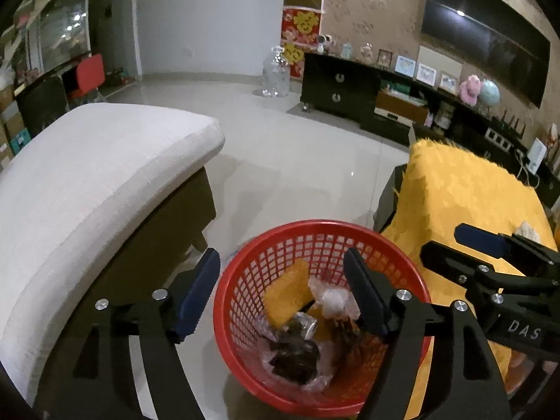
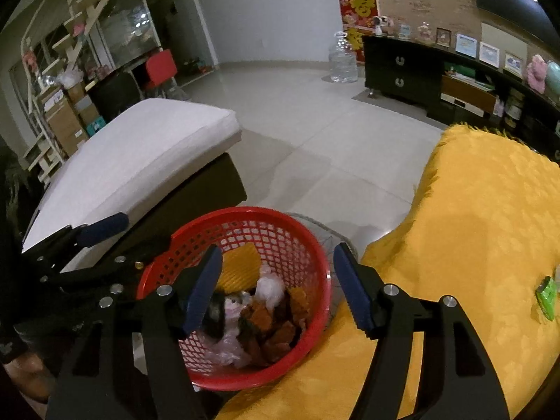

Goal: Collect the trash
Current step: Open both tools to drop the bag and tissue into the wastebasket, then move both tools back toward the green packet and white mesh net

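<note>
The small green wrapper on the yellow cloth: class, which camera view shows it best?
The right wrist view: the small green wrapper lies unobstructed on the yellow cloth near the right edge. The left wrist view does not show it, only the cloth and a whitish scrap.

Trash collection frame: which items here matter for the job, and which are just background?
Job:
red basket holding wrappers
green packet on yellow cloth
left hand-held gripper, right hand-held gripper, both open

Background:
white cushion
water jug
TV cabinet

This is a home living room. A low black media cabinet carries framed pictures and figurines below a wall-mounted black television. A white cushioned sofa seat stands on glossy pale floor tiles, with red festive door posters behind.
</note>
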Action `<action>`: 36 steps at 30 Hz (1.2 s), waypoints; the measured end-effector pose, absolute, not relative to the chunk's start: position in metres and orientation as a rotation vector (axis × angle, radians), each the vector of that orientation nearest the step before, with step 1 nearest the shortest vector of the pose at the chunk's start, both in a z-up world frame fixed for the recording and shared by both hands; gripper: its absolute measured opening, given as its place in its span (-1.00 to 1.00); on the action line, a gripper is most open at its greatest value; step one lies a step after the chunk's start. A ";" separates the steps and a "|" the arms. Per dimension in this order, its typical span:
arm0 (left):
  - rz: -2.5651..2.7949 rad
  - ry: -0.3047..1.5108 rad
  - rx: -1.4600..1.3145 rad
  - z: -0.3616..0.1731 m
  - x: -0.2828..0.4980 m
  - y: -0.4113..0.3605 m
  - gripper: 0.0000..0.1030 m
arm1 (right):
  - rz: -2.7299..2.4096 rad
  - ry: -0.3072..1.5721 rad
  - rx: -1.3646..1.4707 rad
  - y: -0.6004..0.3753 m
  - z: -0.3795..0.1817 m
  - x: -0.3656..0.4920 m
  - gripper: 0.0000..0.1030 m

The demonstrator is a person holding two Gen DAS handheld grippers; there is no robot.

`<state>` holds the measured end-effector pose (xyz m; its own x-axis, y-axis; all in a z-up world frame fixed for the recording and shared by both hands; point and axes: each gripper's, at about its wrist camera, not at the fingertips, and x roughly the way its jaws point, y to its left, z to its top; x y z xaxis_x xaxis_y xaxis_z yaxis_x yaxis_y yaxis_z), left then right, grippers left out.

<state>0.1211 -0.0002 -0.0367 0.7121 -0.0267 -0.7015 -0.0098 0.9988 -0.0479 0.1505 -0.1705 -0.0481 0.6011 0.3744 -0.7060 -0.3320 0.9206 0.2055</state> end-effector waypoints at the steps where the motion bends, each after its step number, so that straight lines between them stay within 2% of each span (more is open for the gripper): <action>1: -0.011 0.774 -0.051 -0.036 0.121 0.000 0.41 | 0.404 0.828 0.058 -0.173 -0.047 0.150 0.24; 15: -0.084 0.708 -0.043 -0.021 0.112 -0.022 0.48 | 0.270 0.759 0.039 -0.216 -0.036 0.136 0.34; 36: -0.260 0.707 0.045 -0.027 0.106 -0.119 0.52 | 0.022 0.736 0.059 -0.323 -0.043 0.094 0.38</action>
<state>0.1056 -0.1186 -0.0266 0.7294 -0.2206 -0.6476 0.2507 0.9669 -0.0469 0.0945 -0.3226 -0.0434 0.7410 0.0408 -0.6702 0.0010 0.9981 0.0618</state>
